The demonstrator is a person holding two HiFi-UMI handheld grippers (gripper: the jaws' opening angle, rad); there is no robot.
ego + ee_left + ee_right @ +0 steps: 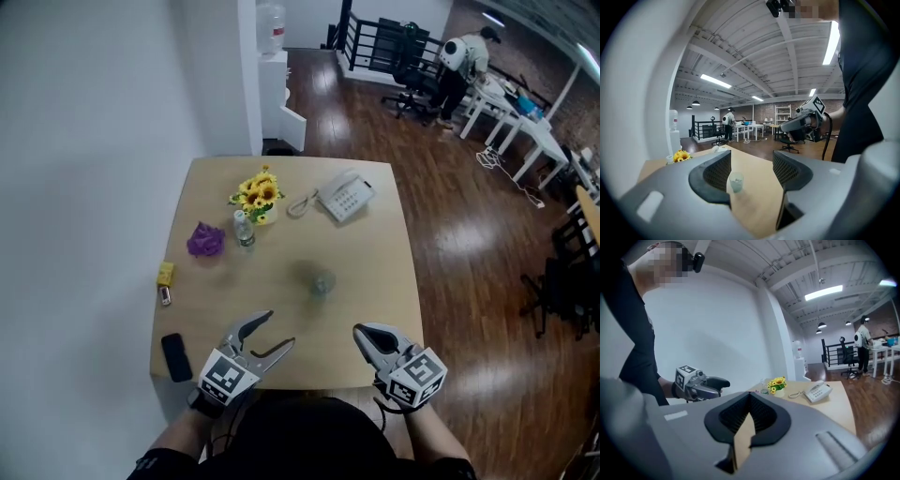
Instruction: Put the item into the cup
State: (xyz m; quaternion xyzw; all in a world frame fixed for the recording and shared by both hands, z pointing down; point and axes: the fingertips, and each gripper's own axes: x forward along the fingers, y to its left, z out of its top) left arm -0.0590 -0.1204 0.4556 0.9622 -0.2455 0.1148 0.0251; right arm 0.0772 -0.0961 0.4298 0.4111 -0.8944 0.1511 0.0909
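A small clear cup [322, 281] stands upright near the middle of the tan table [375, 262]. In the left gripper view the cup [736, 181] shows far off between the jaws. My left gripper [279, 330] hovers over the table's near edge, open and empty, its tips apart [752, 171]. My right gripper [360, 334] hangs at the near right edge, shut with nothing in it; its pads meet [750, 401]. Both sit short of the cup. A yellow block [165, 274] and a small dark-and-white piece [166, 295] lie at the left edge.
At the far side of the table are a sunflower pot [258, 192], a small bottle [244, 230], a purple wad [205, 240] and a white desk phone [345, 197]. A black slab [175, 356] lies at the near left corner. A white wall runs along the left.
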